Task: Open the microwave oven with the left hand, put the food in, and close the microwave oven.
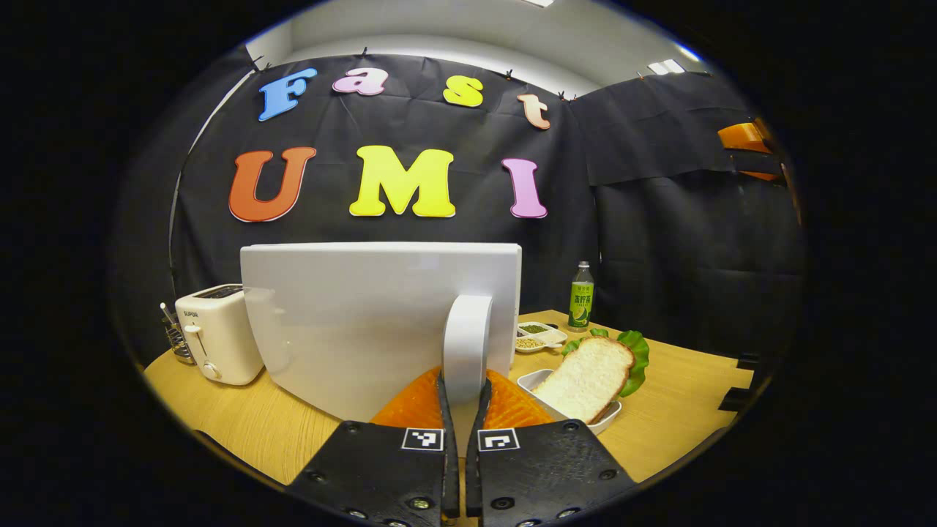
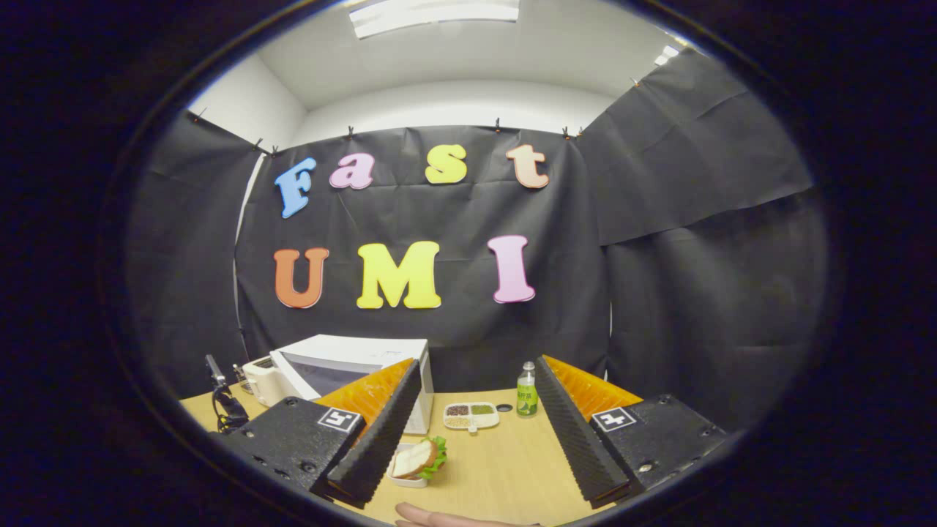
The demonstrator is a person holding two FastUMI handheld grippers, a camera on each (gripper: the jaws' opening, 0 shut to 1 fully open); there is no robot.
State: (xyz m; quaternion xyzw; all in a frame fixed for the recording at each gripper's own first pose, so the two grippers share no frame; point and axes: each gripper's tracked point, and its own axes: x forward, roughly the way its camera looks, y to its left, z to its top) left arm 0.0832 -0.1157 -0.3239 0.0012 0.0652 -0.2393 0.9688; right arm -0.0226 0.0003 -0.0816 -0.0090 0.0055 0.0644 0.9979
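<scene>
A white microwave (image 1: 351, 322) stands on the wooden table (image 1: 681, 417), its door facing me. My left gripper (image 1: 465, 380) is shut on the door's upright white handle (image 1: 467, 337), one finger on each side of it. I cannot tell whether the door is ajar. To the right of the handle, a sandwich (image 1: 585, 377) of bread and lettuce lies in a white dish (image 1: 607, 419). My right gripper (image 2: 477, 362) hangs open above the table with nothing between its fingers. The sandwich (image 2: 417, 460) sits low between its fingers, and the microwave (image 2: 344, 362) is at its left.
A cream toaster (image 1: 216, 333) and a wire utensil holder (image 1: 176, 340) stand left of the microwave. A green bottle (image 1: 581, 296) and a small divided dish of grains (image 1: 538, 337) sit behind the sandwich. A hand (image 2: 439, 518) shows at the bottom of the right gripper view.
</scene>
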